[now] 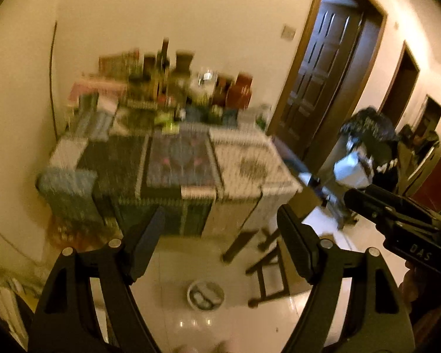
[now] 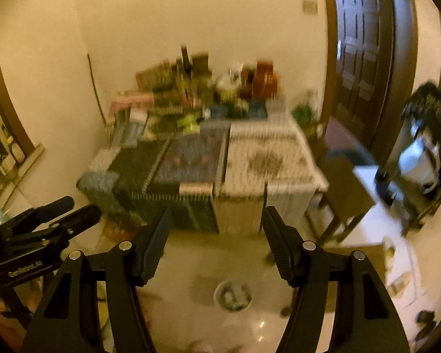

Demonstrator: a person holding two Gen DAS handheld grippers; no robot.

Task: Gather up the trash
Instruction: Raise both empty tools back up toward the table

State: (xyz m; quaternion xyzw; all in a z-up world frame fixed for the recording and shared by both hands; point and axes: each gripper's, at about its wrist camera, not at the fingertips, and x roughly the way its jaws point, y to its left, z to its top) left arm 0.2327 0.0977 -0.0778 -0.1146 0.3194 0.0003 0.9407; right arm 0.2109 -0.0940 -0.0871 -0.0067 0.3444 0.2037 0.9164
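Observation:
Both views are motion-blurred. My left gripper (image 1: 220, 220) is open and empty, held in the air well short of a table (image 1: 250, 158) covered with patterned cloths. My right gripper (image 2: 216, 220) is open and empty too, at the same distance from the table (image 2: 264, 158). A small round white bin (image 1: 205, 294) with dark items inside stands on the floor below the grippers; it also shows in the right wrist view (image 2: 232, 295). Green wrappers (image 1: 169, 122) lie at the back of the table. Each gripper shows at the edge of the other's view.
Bottles, jars and boxes (image 1: 173, 79) crowd the table's back by the wall. A stool (image 1: 267, 267) stands on the tiled floor right of the bin. A dark wooden door (image 1: 317, 79) is to the right, with a chair and dark bag (image 1: 367, 129) beyond.

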